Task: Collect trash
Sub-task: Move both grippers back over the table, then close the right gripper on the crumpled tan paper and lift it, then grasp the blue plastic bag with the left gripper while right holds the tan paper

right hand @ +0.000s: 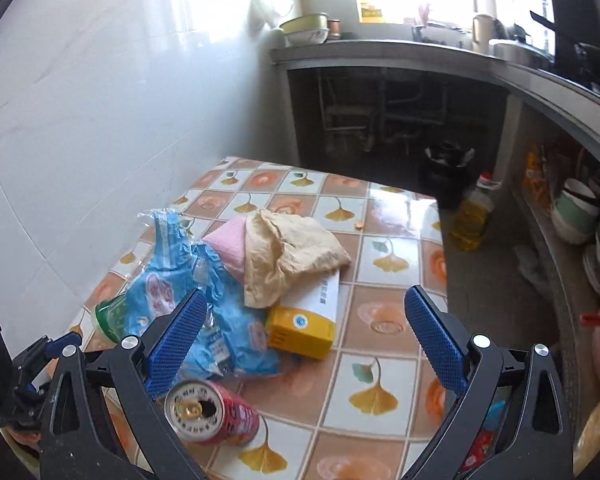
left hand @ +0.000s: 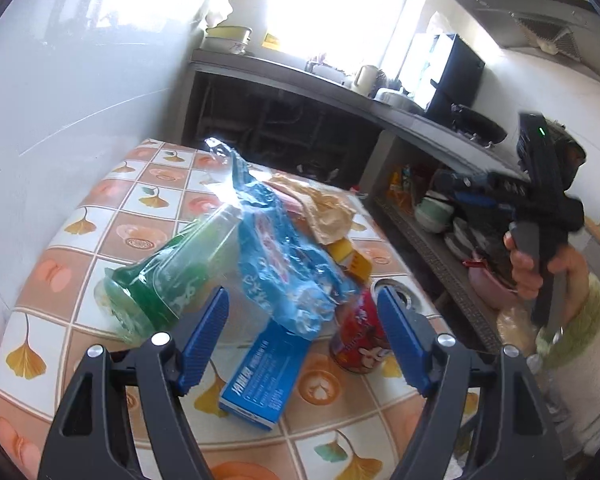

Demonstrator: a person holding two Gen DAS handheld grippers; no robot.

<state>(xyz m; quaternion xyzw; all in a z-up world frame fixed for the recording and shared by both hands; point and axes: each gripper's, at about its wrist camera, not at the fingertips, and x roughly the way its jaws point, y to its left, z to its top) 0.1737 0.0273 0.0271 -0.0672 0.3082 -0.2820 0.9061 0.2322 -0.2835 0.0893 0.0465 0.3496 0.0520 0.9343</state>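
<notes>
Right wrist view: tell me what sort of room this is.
Most likely a home kitchen: a long counter under a window, stacked bowls on the shelf beneath, and a range hood on the wall.

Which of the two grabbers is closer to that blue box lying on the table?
Left. The left hand-held gripper hangs open right over the blue box; the right hand-held gripper is open further off, above the yellow box.

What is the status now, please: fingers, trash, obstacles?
Left gripper open, empty. Right gripper open, empty. Red drink can, crumpled blue plastic bag, green plastic bottle lying on table, untouched. Nothing blocking.
</notes>
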